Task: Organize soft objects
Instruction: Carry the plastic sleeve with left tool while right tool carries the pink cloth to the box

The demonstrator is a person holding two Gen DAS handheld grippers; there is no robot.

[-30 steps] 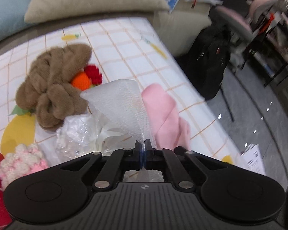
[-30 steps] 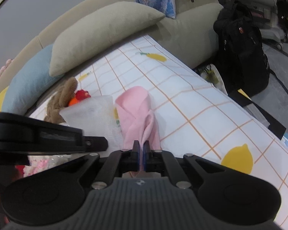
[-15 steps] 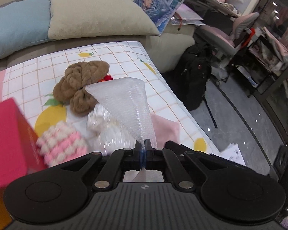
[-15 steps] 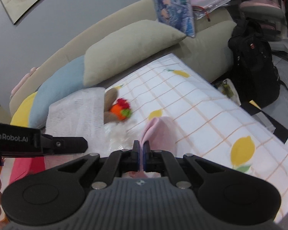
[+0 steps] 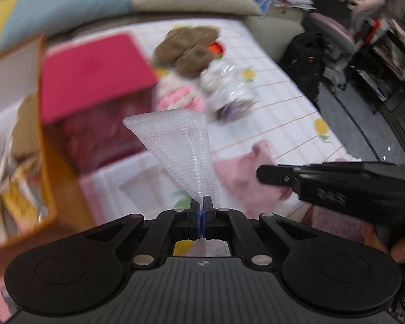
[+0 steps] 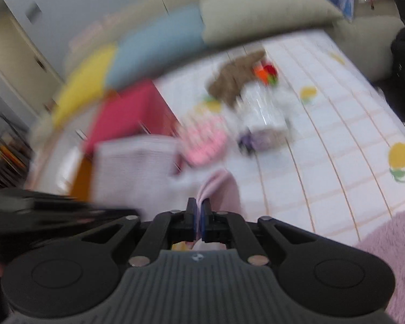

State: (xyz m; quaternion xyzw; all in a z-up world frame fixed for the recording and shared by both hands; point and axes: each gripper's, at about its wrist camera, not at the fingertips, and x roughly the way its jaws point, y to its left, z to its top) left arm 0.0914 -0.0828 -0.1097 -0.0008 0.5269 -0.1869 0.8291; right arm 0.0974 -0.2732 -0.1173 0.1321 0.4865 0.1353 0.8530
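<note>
My left gripper [image 5: 202,202] is shut on a white foam mesh sleeve [image 5: 175,148] and holds it up in front of an open box with pink and orange flaps [image 5: 91,86]. My right gripper [image 6: 199,205] is shut on a pink cloth [image 6: 224,189] and lifts it off the bed; the cloth [image 5: 240,178] and the right gripper [image 5: 337,186] also show in the left wrist view. The mesh sleeve [image 6: 132,172] shows blurred at the left of the right wrist view. A brown plush [image 5: 189,51], a pink-white knit piece [image 5: 181,97] and a clear plastic bag [image 5: 226,91] lie on the lemon-print sheet [image 5: 283,102].
The box [image 6: 127,113] stands at the left of the bed. Cushions in yellow, blue [image 6: 154,51] and beige [image 6: 262,13] line the back. A fluffy lilac rug [image 6: 386,253] is at the lower right. A black backpack [image 5: 307,59] stands on the floor beside the bed. Both views are motion-blurred.
Both grippers have swung left and back with their loads. The box has come into full view near the left gripper. The pink cloth has been drawn along the sheet toward the box.
</note>
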